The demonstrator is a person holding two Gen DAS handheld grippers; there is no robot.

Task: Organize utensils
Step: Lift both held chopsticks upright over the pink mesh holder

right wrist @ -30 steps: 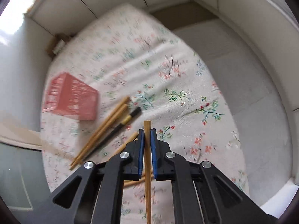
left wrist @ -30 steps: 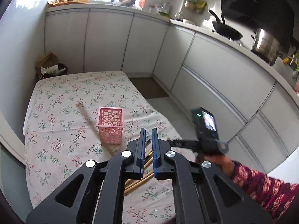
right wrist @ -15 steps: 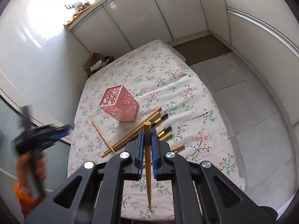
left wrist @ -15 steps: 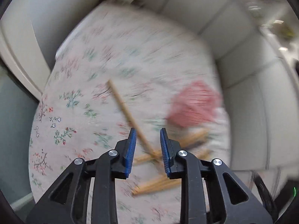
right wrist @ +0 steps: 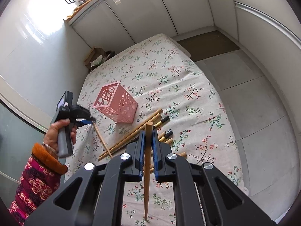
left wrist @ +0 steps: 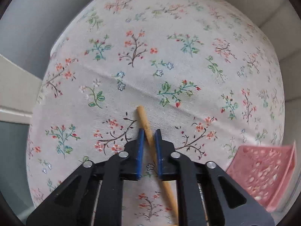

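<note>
A pink perforated holder (right wrist: pixel 116 104) stands on the floral cloth; it also shows in the left wrist view (left wrist: pixel 263 173) at the lower right. My left gripper (left wrist: pixel 149 133) is down at the cloth, its jaws a little apart on either side of a single wooden chopstick (left wrist: pixel 144 122) that lies to the left of the holder. The same gripper (right wrist: pixel 90 121) and chopstick (right wrist: pixel 101 139) show in the right wrist view. My right gripper (right wrist: pixel 148 133) is shut on another wooden chopstick (right wrist: pixel 147 150), held above the table's near end.
Several more chopsticks (right wrist: pixel 139 130), some with dark tips, lie in a loose pile in front of the holder. The table (right wrist: pixel 190 86) is ringed by white cabinets, a wall on the left and tiled floor (right wrist: pixel 259 109) on the right.
My left gripper swung down to the cloth, opened slightly and came around the single chopstick. My right gripper rose and tilted up with its chopstick still held.
</note>
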